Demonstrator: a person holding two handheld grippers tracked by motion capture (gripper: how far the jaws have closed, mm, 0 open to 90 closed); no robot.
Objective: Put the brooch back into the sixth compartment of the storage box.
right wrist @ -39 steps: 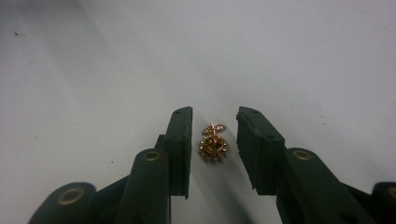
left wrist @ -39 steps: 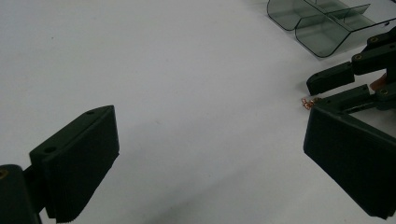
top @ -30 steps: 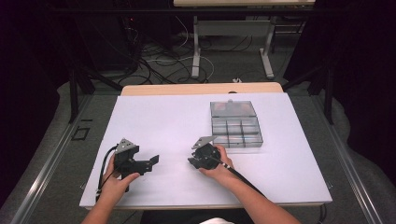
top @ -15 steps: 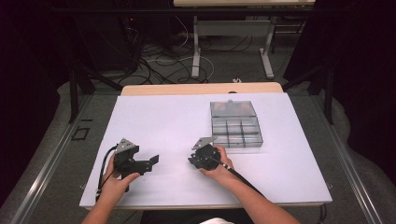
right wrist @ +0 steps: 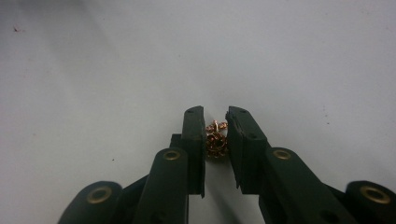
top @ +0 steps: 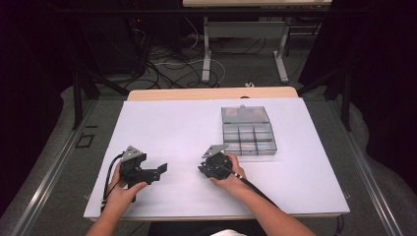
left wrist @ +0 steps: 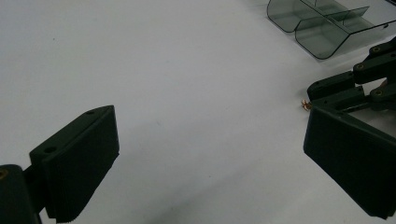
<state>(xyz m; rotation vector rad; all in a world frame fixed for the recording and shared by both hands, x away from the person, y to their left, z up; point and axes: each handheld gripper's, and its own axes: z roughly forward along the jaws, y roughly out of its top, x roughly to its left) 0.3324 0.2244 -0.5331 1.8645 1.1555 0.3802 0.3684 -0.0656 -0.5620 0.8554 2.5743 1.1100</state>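
A tiny copper-coloured trinket (right wrist: 216, 142) lies on the white tabletop between the tips of my right gripper (right wrist: 215, 126), whose jaws are closed in on its two sides. The right gripper (top: 203, 169) is held low at the table's front middle, tips pointing left and down. From the left gripper view the trinket (left wrist: 306, 104) peeks out at the right gripper's tip (left wrist: 322, 93). My left gripper (top: 161, 170) rests at the front left, open wide with nothing between its pads (left wrist: 79, 163).
A clear plastic compartment box (top: 247, 130) with its lid open lies right of centre, just beyond the right gripper; its curved edge (left wrist: 322, 28) is in the left gripper view. The white table cover (top: 172, 128) spreads to the left and back.
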